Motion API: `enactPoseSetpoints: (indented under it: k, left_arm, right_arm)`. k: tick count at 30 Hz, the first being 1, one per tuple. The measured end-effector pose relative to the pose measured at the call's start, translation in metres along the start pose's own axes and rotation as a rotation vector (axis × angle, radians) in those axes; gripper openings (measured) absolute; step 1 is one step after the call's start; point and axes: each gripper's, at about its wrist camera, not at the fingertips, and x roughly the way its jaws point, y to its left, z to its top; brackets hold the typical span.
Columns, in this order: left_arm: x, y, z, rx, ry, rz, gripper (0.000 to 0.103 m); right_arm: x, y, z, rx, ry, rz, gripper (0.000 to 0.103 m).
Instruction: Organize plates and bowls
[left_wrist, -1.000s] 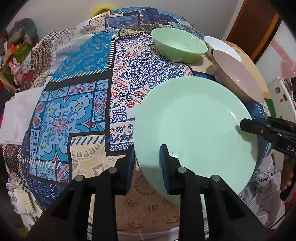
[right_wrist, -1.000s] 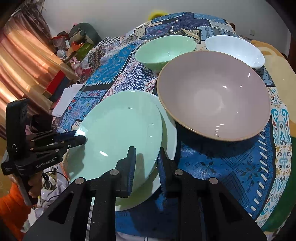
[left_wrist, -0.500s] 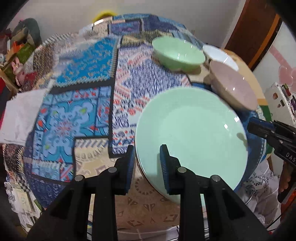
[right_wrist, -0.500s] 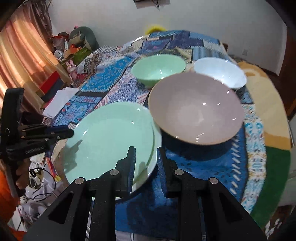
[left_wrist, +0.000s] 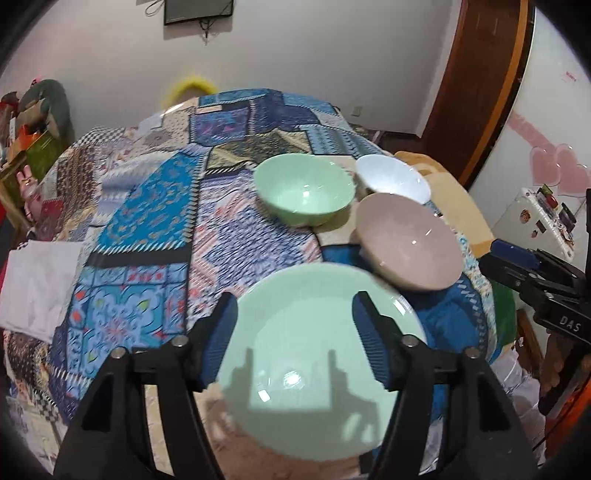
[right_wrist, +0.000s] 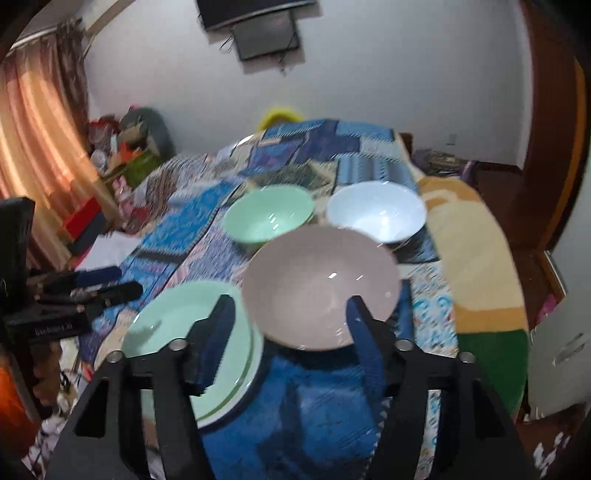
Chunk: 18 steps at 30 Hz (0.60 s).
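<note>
1. The left gripper (left_wrist: 293, 332) had its jaws spread wide and held nothing; the green plate (left_wrist: 314, 373) lay flat just below and between its fingers, at the near edge of the patchwork tablecloth (left_wrist: 147, 229).
2. The right gripper (right_wrist: 288, 336) was likewise wide apart and empty. The pink bowl (right_wrist: 320, 284) sat straight ahead of it, its near rim between the two fingers.
3. In the right wrist view the green plate (right_wrist: 177, 325) appeared to rest on a white plate with a green line around its rim (right_wrist: 242, 384), though motion blur made the stacking hard to confirm.
4. Beyond the pink bowl stood the green bowl (right_wrist: 269, 218) and the white bowl (right_wrist: 376, 214), side by side, upright.
5. Judged for bowl stacking, the right hand was nearer: the pink bowl lay forward of its jaws, the other bowls farther along the same line.
</note>
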Motion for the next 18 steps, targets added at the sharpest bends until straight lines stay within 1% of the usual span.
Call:
enactPoseSetpoints:
  k: [2,4,6,10,14,18]
  left_arm:
    - [0.007,-0.007,0.008,0.002,-0.001,-0.002,0.072]
    - [0.014,-0.013,0.016,-0.001,-0.007,-0.004,0.081]
    - [0.022,-0.019,0.025,-0.003,-0.016,-0.006,0.085]
    - [0.043,-0.029,0.038,-0.003,-0.002,-0.008,0.087]
    - [0.072,-0.037,0.048,-0.013,0.051,-0.02,0.087]
    - [0.1,-0.043,0.053,-0.015,0.102,-0.016,0.087]
  right_arm:
    - [0.0,-0.005,0.002,0.01,-0.02,-0.024,0.071]
    - [0.002,-0.013,0.005,0.019,-0.033,-0.043,0.072]
    - [0.005,-0.022,0.006,0.028,-0.034,-0.053,0.072]
    - [0.016,-0.034,0.005,0.056,-0.032,-0.066,0.072]
    - [0.028,-0.043,0.002,0.062,-0.034,-0.099,0.072]
    - [0.038,-0.051,0.0,0.073,-0.026,-0.106,0.072]
